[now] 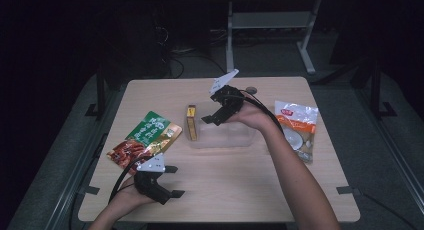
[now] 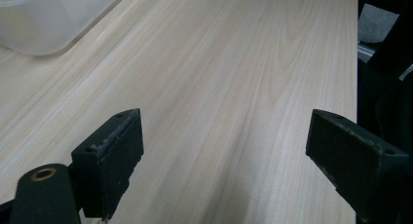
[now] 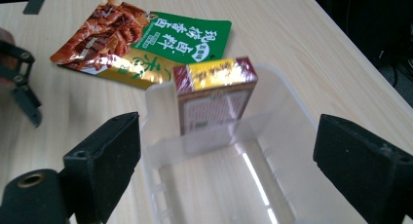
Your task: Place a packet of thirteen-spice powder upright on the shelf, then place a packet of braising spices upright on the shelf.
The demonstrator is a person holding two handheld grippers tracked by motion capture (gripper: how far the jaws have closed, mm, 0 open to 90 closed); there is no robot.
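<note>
High view: the clear plastic bin [image 1: 222, 136] sits at the centre of the table [image 1: 225, 190], and a small red-and-gold box [image 1: 191, 122] stands in its left end, leaning on the end wall. The right gripper [image 1: 214, 115] hovers over the bin, jaws spread wide with nothing between them, pointing toward nine o'clock at the box. I judge the box has been set down in the bin and the hand is free of it. No earlier look is to hand, so I say only that the pads touch nothing.

In the right gripper view the box [image 3: 215, 95] stands upright against the far wall of the bin [image 3: 292, 112], its long axis running up and down, its gold-topped end uppermost and its printed face toward the camera. From above, its narrow top runs twelve to six o'clock.

The left gripper [image 1: 170, 182] rests near the front edge at about seven o'clock from the bin, jaws also wide and empty over bare wood [image 2: 234, 87]; it seems to wait its turn. The green-and-red pouch [image 1: 145, 139] lies flat at nine o'clock, its length slanting from seven toward one. The orange-and-white packet [image 1: 297, 130] lies at three o'clock. Both are likely to go into the bin too.
</note>
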